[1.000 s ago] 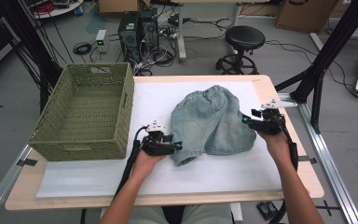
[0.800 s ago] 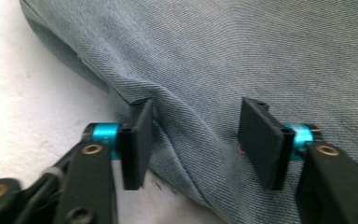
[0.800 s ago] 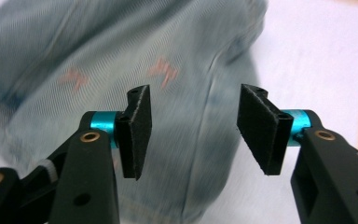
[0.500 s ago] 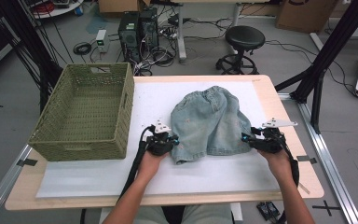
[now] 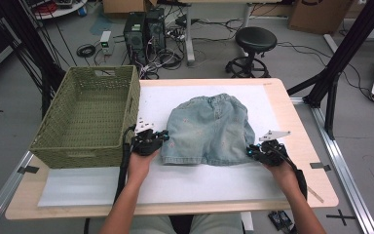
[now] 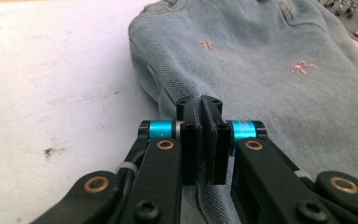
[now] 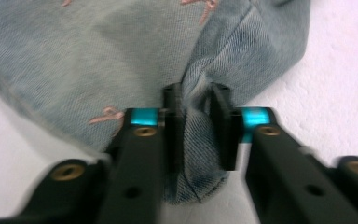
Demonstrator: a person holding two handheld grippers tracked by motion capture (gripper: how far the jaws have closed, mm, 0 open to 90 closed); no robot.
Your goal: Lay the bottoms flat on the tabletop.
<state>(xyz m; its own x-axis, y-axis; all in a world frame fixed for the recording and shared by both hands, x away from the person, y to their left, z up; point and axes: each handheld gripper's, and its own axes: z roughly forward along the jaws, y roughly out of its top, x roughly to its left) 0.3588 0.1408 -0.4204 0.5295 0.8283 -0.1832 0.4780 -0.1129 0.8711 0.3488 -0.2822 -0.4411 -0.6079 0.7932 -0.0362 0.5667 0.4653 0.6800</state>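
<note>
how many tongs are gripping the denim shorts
2: the left tongs pinch the denim shorts' near left corner, the right tongs the near right corner.

Both grippers now sit at the near hem of the denim shorts [image 5: 208,129]. The left gripper [image 5: 161,138] moves in from beside the cloth and clamps its corner. The right gripper [image 5: 251,151] drops from the far right edge, its jaws just closing on a bunched fold.

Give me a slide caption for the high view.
Two hand-held tools, left tool and right tool, pinch the near corners of denim shorts beside a green woven basket.
</note>
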